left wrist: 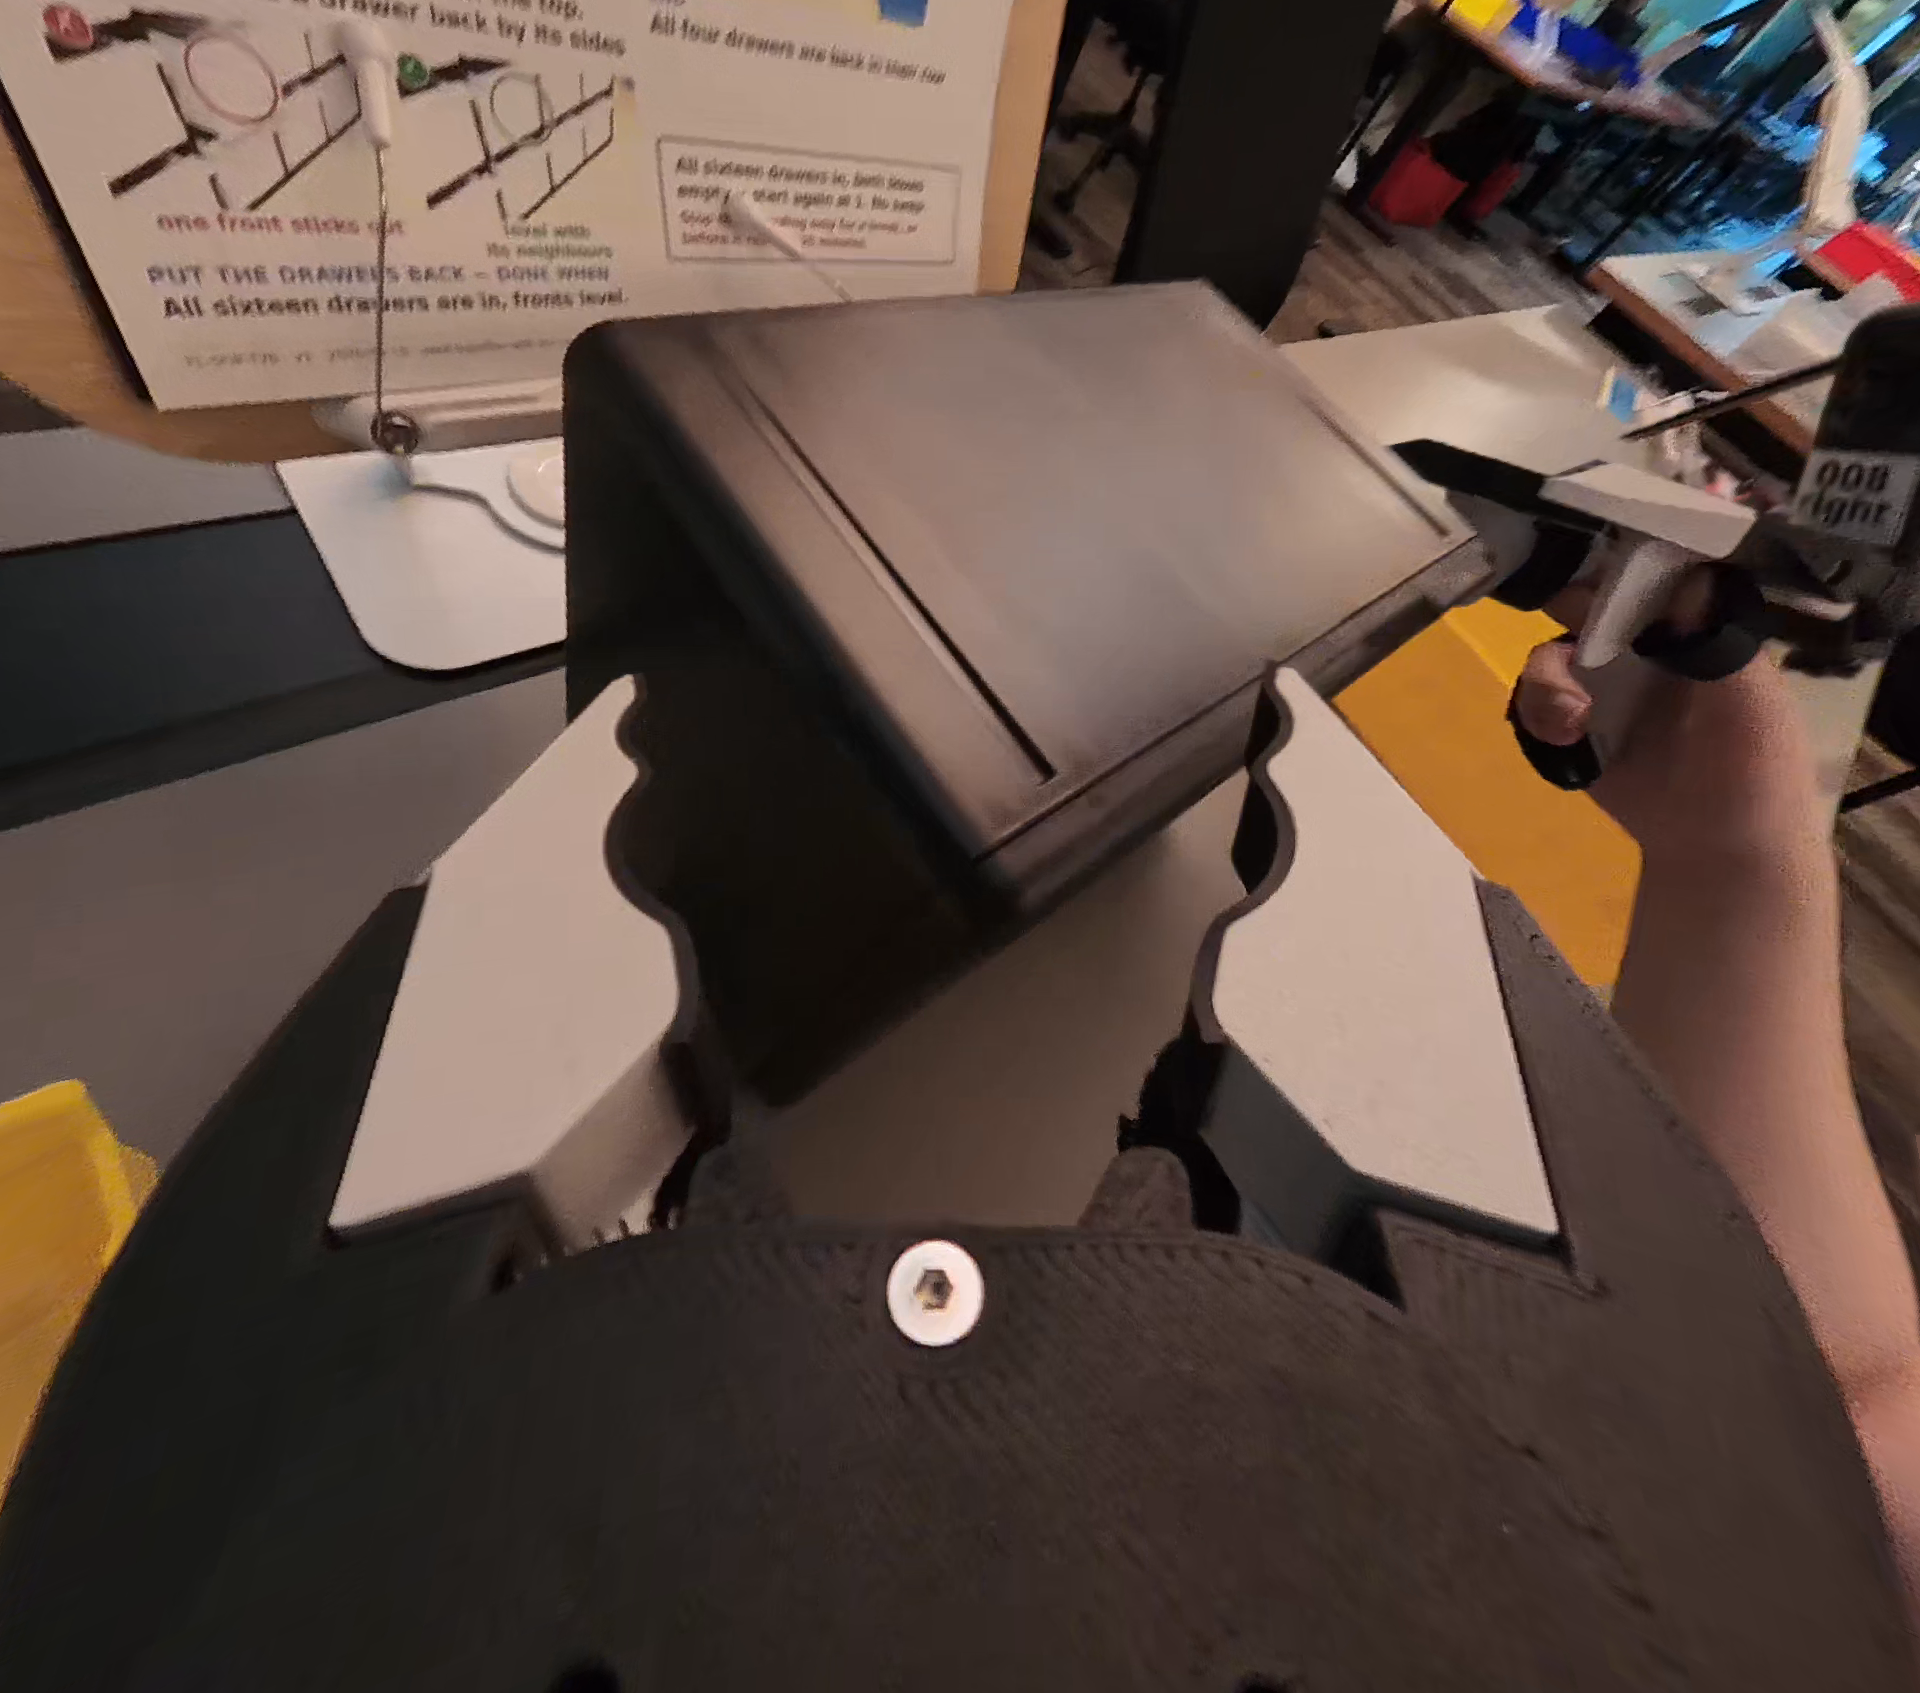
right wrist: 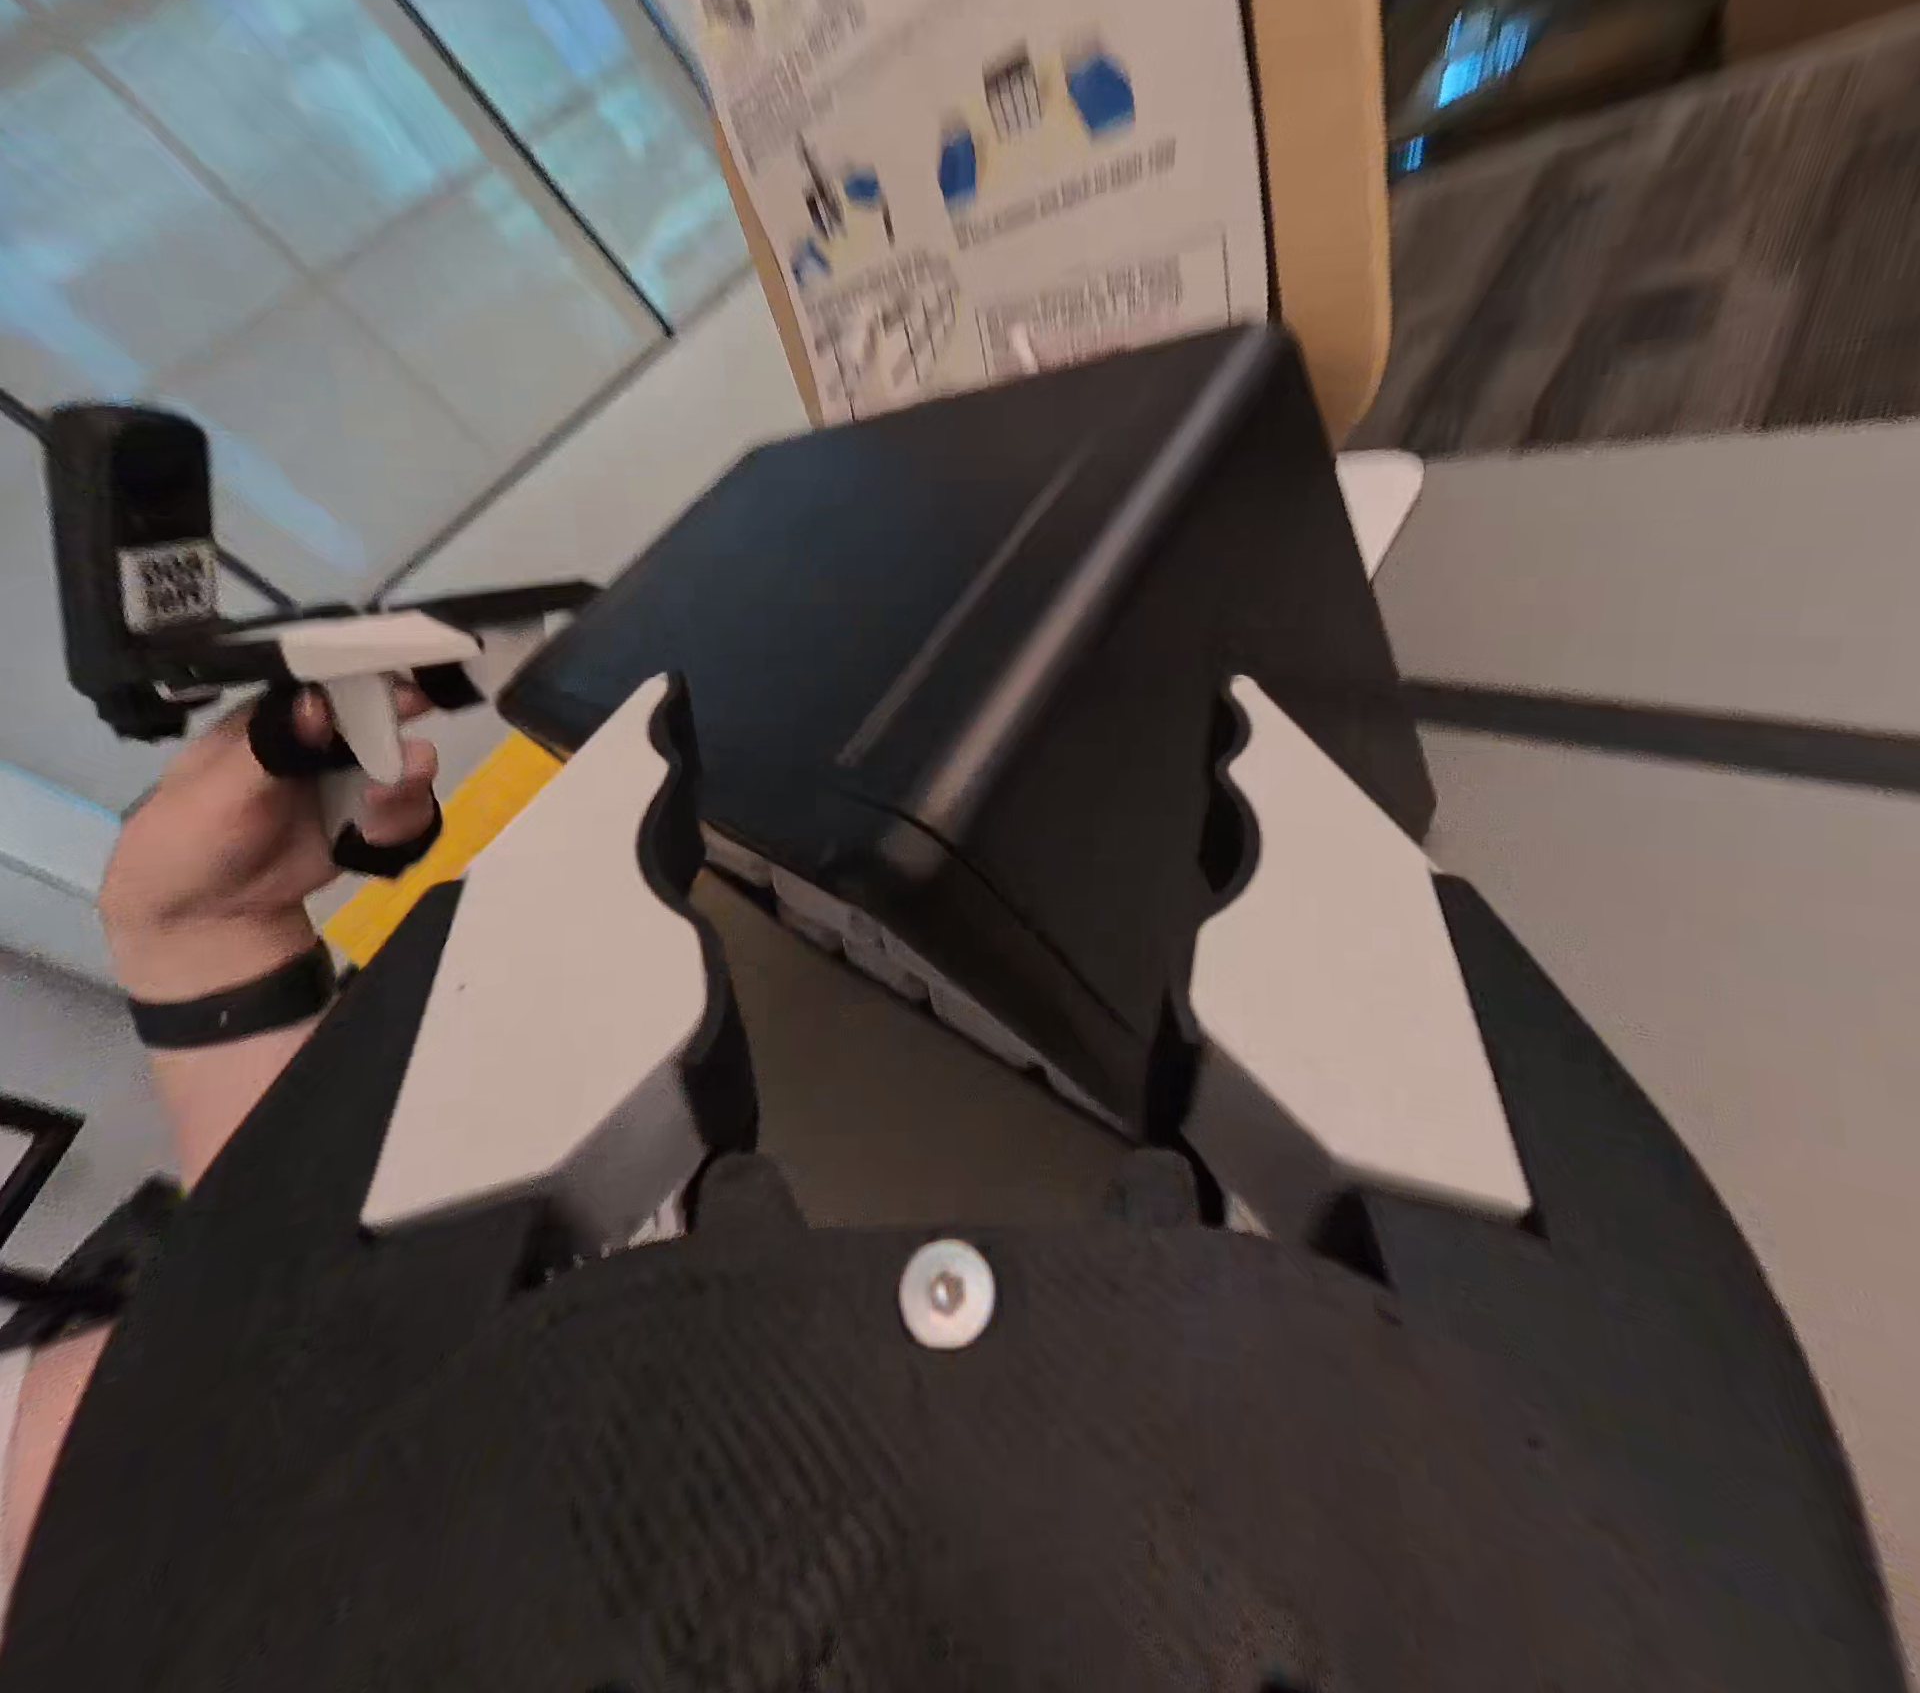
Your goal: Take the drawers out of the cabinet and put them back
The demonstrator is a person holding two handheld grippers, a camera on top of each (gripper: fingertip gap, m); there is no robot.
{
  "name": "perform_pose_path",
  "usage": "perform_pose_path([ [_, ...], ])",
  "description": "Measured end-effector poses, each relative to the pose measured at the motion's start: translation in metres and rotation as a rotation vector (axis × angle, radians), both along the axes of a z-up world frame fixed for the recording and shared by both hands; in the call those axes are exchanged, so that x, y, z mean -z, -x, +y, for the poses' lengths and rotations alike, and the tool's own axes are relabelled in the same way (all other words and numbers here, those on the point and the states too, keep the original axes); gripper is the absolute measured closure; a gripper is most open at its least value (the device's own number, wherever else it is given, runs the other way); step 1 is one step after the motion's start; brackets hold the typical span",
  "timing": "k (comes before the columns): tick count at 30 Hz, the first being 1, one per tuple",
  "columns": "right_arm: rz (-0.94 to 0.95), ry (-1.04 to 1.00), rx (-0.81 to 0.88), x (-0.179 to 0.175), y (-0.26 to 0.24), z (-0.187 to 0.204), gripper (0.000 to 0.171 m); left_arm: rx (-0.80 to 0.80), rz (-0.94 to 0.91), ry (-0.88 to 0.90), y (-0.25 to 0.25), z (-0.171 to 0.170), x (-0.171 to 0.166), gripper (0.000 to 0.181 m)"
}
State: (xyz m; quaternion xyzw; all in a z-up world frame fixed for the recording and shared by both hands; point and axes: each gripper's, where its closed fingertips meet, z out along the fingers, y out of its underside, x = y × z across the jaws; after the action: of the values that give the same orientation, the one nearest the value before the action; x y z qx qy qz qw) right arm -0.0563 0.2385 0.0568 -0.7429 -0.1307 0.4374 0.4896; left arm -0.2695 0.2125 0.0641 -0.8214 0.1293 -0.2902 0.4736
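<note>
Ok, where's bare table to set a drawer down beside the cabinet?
Grey tabletop left of the cabinet is bare, bordered by the white mat and a yellow bin. Its right side is crowded: the right gripper is there.

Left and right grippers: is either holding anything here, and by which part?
Nothing is held. The left gripper and right gripper are both open, each facing a corner of the black cabinet, with no finger closed on it.
</note>
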Motion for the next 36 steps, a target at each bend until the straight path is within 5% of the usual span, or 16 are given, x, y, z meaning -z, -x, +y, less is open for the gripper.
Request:
perform_pose_path([
  [4, -0.06, 0.132, -0.024, 0.02, 0.007, 0.001, 0.093, 0.028, 0.012, 0.112, -0.004, 0.004, 0.024, 0.074],
  [8, -0.044, 0.158, 0.003, 0.02, 0.007, 0.0, 0.095, 0.083, -0.05, 0.152, -0.011, 0.002, 0.027, 0.086],
  [25, -0.116, 0.18, 0.004, 0.018, 0.01, -0.018, 0.096, 0.126, -0.022, 0.148, -0.005, -0.009, 0.024, 0.088],
  [28, -0.107, -0.031, 0.037, -0.019, 0.008, -0.019, 0.102, 0.15, -0.07, 0.058, 0.004, -0.023, -0.004, 0.102],
  [29, -0.144, -0.112, 0.053, -0.028, 0.008, -0.021, 0.115, 0.131, -0.093, 0.005, 0.011, -0.031, -0.02, 0.103],
  [36, -0.491, -0.298, -0.025, -0.011, 0.023, -0.028, 0.156, -0.183, 0.022, -0.396, 0.07, -0.144, -0.105, 0.121],
])
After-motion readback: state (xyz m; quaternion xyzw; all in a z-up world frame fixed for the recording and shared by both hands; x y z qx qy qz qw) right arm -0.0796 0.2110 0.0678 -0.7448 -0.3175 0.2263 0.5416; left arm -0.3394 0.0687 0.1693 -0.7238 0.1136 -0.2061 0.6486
